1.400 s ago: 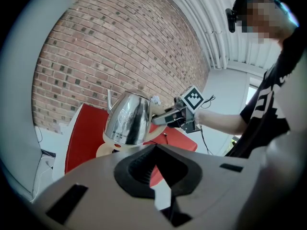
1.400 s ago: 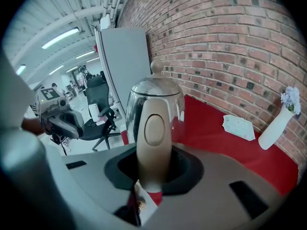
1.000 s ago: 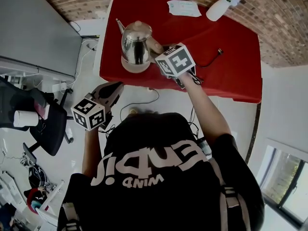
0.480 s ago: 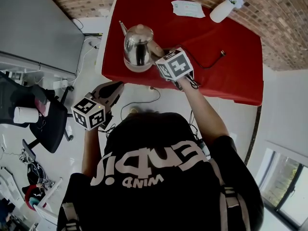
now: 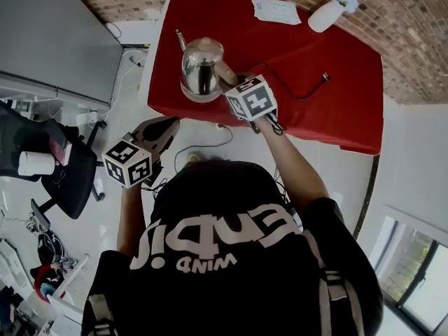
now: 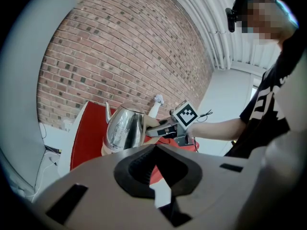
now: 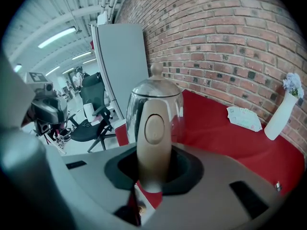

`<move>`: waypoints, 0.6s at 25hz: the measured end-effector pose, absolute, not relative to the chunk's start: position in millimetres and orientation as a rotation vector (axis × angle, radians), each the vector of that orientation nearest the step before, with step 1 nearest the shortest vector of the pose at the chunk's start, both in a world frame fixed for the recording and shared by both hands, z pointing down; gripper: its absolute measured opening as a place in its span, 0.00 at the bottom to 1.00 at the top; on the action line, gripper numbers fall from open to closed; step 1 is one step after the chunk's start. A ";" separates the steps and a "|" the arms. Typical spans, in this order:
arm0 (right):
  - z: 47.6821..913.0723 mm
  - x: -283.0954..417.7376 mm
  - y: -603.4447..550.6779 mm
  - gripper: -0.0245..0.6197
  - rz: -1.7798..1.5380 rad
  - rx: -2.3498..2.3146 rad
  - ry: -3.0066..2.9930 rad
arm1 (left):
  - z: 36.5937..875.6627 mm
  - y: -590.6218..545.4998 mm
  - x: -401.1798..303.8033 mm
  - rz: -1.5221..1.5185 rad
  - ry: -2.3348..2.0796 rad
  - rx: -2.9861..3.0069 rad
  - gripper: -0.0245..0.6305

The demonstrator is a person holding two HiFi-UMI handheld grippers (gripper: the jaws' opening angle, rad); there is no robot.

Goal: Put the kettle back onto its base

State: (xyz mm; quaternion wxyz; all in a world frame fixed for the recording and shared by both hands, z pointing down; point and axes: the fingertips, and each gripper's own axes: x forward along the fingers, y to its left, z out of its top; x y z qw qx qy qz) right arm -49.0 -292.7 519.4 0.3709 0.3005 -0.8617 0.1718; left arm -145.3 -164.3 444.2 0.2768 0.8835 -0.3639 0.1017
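Observation:
A polished steel kettle [image 5: 201, 67] with a beige handle [image 7: 152, 128] stands upright at the near left of the red table [image 5: 329, 110]. Directly under it is a beige base [image 6: 107, 150]; whether the kettle rests fully on the base I cannot tell. My right gripper [image 5: 231, 82] reaches in from the kettle's right, and its jaws are shut on the handle [image 5: 225, 72]. My left gripper [image 5: 162, 126] hangs off the table's near edge over the floor, apart from the kettle, jaws shut with nothing in them. The left gripper view shows the kettle [image 6: 123, 128] with the right gripper [image 6: 165, 128] on it.
A white vase with flowers [image 5: 329, 11] and a paper sheet [image 5: 277, 10] lie at the table's far side by the brick wall. A black cable [image 5: 302, 89] crosses the cloth. A grey cabinet [image 5: 49, 40] and a black chair [image 5: 66, 180] stand to the left.
My right gripper has sunk a little with the kettle, so less of the base shows under it. The left gripper has stayed where it was.

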 end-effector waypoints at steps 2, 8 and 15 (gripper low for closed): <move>521.9 -50.4 -292.0 0.17 0.441 0.779 -2.216 | 444.7 -164.5 -145.0 0.276 -0.973 2.372 0.05; 526.4 -47.3 -290.5 0.17 0.442 0.787 -2.230 | 447.2 -165.2 -140.3 0.274 -0.972 2.368 0.05; 527.9 -45.6 -284.7 0.17 0.445 0.793 -2.243 | 447.2 -164.6 -138.3 0.272 -0.973 2.370 0.05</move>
